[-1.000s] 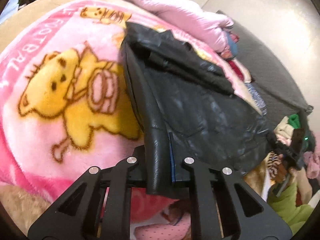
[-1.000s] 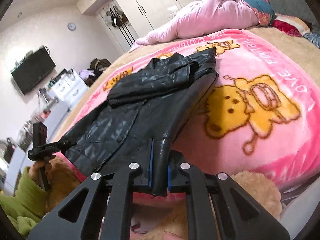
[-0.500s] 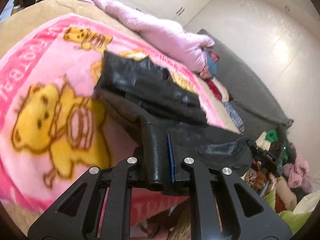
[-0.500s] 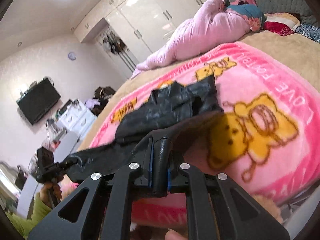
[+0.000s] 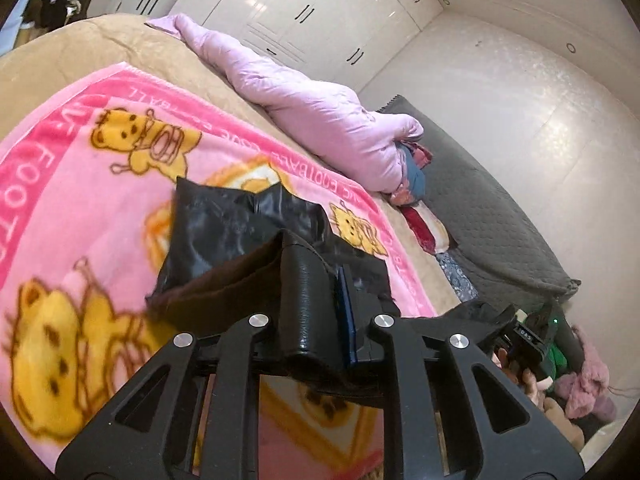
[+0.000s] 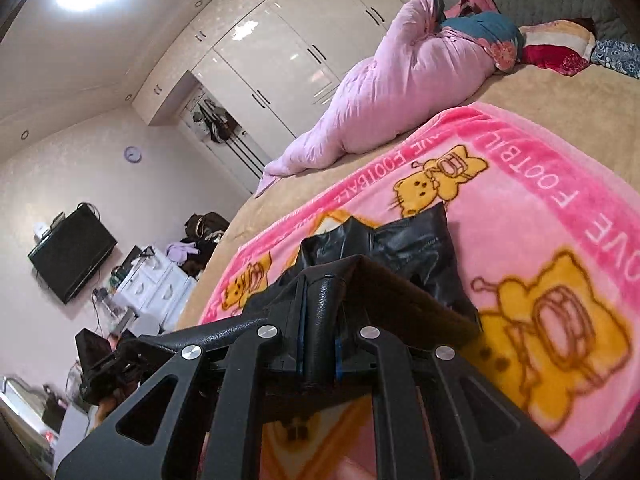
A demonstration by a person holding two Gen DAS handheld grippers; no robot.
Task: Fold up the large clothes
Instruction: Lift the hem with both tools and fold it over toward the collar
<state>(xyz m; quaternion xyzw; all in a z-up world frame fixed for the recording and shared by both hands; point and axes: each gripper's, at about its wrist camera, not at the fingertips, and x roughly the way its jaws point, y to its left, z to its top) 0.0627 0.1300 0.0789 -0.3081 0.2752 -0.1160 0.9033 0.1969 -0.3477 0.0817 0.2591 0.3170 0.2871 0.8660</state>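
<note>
On bed: pink blanket (image 6: 520,216), bear print, lettered "FOOTBALL"; black leather jacket (image 5: 240,232), hem pinched in jaws of left gripper (image 5: 316,320) and right gripper (image 6: 320,328); lilac duvet (image 6: 400,80) behind.

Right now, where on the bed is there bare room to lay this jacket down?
Free: pink blanket on the jacket's outer sides, and tan bedspread beyond it. Crowded: the lilac quilt and pillows along the far edge.

The black jacket (image 5: 240,236) hides its own lower half, folded under
</note>
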